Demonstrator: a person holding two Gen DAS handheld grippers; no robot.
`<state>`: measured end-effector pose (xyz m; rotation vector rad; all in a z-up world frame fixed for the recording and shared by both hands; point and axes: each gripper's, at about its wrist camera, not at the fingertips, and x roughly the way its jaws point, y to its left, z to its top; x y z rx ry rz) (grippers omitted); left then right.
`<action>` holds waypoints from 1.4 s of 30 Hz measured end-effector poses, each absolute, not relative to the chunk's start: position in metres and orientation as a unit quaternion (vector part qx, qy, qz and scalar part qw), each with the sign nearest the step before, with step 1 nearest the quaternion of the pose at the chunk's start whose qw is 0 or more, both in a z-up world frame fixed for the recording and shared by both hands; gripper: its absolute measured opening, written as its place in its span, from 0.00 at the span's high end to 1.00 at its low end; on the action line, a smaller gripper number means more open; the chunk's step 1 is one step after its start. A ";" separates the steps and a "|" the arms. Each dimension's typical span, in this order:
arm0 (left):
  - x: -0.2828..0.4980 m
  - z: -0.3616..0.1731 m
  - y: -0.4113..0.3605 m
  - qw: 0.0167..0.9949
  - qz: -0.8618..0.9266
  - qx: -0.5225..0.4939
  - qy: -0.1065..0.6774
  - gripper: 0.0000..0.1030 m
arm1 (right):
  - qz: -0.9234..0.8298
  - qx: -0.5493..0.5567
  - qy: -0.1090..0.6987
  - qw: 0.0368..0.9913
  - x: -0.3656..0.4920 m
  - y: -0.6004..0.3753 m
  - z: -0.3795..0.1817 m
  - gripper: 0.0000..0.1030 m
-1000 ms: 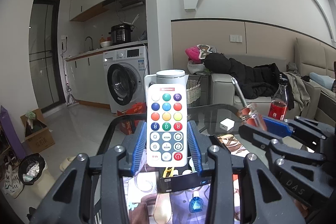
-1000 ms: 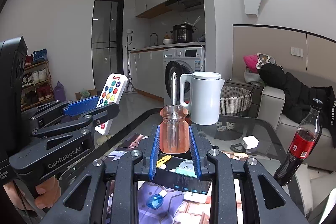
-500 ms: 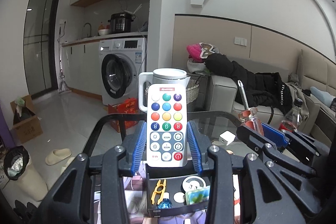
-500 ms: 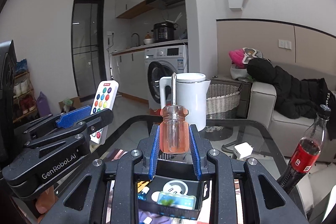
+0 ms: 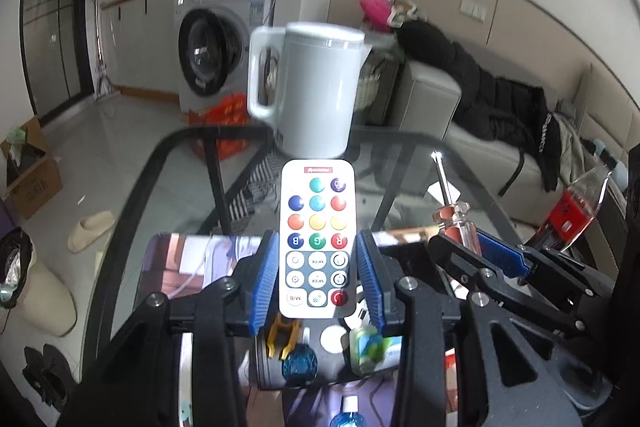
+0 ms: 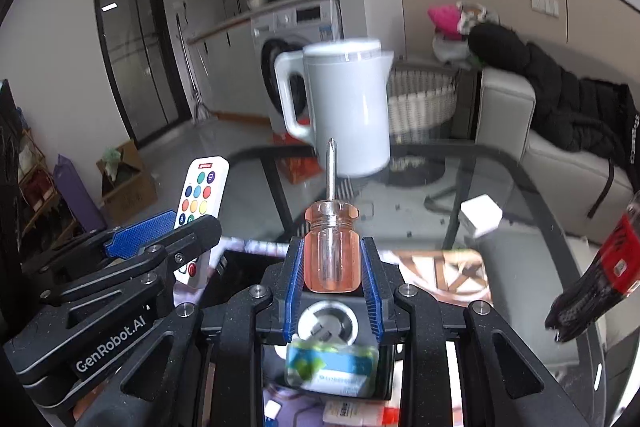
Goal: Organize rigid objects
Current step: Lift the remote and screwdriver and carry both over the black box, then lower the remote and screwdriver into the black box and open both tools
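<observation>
With the left gripper [image 5: 317, 277] clamping a white colour-buttoned remote [image 5: 317, 239] and the right gripper [image 6: 331, 269] clamping an orange clear-handled screwdriver [image 6: 330, 247], the carry step is in hand; next, lower both into the black open tray [image 5: 320, 373] below the fingertips.

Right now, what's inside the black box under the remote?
In the black box under the remote I see a yellow clip, a blue round thing, a white disc and a green-and-white packet. The left gripper hides the rest.

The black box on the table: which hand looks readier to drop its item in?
Probably the right. Its gripper holds the screwdriver directly over the black box, already holding small items. The left gripper, clamping the remote, also hangs over that box, so it's close.
</observation>
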<state>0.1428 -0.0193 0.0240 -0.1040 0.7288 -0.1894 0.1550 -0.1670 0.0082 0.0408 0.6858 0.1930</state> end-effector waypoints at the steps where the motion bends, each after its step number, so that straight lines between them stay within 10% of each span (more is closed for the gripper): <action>1: 0.145 0.020 -0.021 0.924 -0.094 -0.049 0.368 0.63 | 0.095 0.023 0.352 0.931 0.160 -0.168 0.002 0.74; 18: 0.167 -0.033 -0.032 0.861 -0.106 -0.029 0.497 0.63 | 0.115 0.005 0.513 0.851 0.180 -0.159 -0.074 0.74; 42: 0.168 -0.042 -0.027 0.853 -0.109 -0.030 0.510 0.61 | 0.120 -0.024 0.518 0.846 0.170 -0.151 -0.073 0.72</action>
